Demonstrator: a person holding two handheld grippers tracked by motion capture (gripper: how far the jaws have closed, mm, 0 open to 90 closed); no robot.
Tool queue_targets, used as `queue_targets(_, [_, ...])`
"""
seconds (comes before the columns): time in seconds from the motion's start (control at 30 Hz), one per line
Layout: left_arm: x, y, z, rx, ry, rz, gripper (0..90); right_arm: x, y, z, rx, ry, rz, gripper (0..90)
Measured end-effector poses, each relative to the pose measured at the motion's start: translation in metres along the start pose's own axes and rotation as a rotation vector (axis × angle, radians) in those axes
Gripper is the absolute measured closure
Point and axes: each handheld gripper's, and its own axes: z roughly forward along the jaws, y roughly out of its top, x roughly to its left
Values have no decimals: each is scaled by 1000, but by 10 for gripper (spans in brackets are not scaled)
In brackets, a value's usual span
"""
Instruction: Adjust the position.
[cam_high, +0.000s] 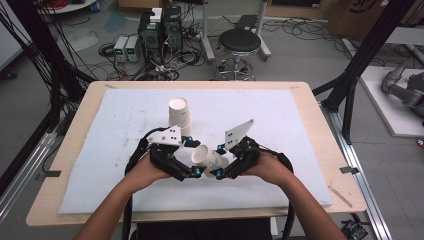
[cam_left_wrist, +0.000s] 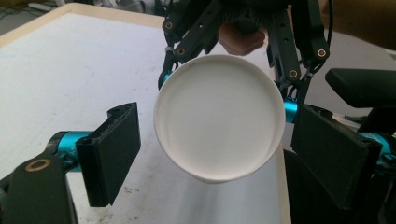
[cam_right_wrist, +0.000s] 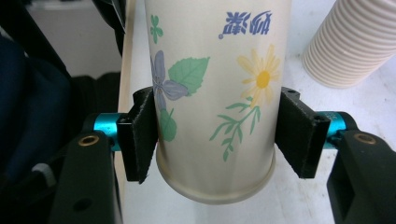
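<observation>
A paper cup (cam_high: 206, 157) printed with flowers (cam_right_wrist: 212, 84) lies sideways above the white mat, and my right gripper (cam_high: 219, 162) (cam_right_wrist: 215, 135) is shut on it near its base. Its open mouth (cam_left_wrist: 219, 123) faces my left gripper (cam_high: 194, 157) (cam_left_wrist: 219, 154), which is open, with one pad (cam_left_wrist: 112, 151) at each side of the rim and a small gap to it. Behind the cup in the left gripper view are the right gripper's fingers (cam_left_wrist: 286, 51). A ribbed cream cup (cam_high: 180, 114) (cam_right_wrist: 352, 42) stands upside down on the mat behind the left gripper.
The white foam mat (cam_high: 280, 115) covers most of a wooden table (cam_high: 320, 125). Beyond the far edge are a black stool (cam_high: 239, 45), computer boxes (cam_high: 160, 30) and cables on the floor. A grey robot arm (cam_high: 402, 85) lies at the right.
</observation>
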Motion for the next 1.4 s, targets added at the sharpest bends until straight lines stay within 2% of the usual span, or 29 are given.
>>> queue_targets(0.03, [0,0,1,10,-4,2,163,0,1,1,31,0,-11,364])
queue_targets(0.07, [0,0,2,22,-7,5,163,0,1,1,31,0,-11,364])
queue_targets(0.1, [1,-1,4,44,-14,7,168,1,2,3,70,-5,-24,364])
queue_targets(0.27, [2,-2,9,81,-33,16,184,4,6,5,114,1,-44,365])
queue_targets(0.37, [1,-2,12,89,-42,11,199,5,7,9,177,-19,-61,365])
queue_targets(0.43, [2,-2,15,97,-52,14,211,7,7,11,201,-8,-65,364])
queue_targets(0.7, [2,-3,20,133,-66,22,253,7,7,12,236,-17,-74,364])
queue_targets(0.9, [3,-4,22,157,-76,30,358,9,9,12,265,-21,-79,364])
queue_targets(1.0, [3,-4,23,164,-83,32,368,11,9,13,276,-24,-90,366])
queue_targets(1.07, [2,-4,22,165,-79,40,372,12,8,13,277,-30,-102,361])
queue_targets(1.13, [2,-5,20,143,-73,40,372,11,8,13,257,-30,-119,336])
queue_targets(1.17, [2,-5,18,133,-72,38,372,12,7,10,223,-42,-107,314])
queue_targets(1.2, [2,-6,16,119,-73,35,372,12,7,10,223,-42,-107,314])
queue_targets(1.23, [1,-8,14,95,-71,27,373,12,4,6,180,-42,-78,273])
queue_targets(1.27, [1,-8,14,95,-71,27,373,12,4,6,180,-42,-78,273])
queue_targets(1.3, [2,-10,12,74,-71,19,373,12,4,4,167,-48,-69,242])
queue_targets(1.33, [2,-12,11,55,-73,8,373,12,2,1,126,-60,-55,214])
queue_targets(1.37, [2,-14,10,45,-72,3,373,12,-2,-3,60,-58,-27,213])
queue_targets(1.4, [3,-16,9,33,-69,-3,373,12,-2,-3,60,-58,-27,213])
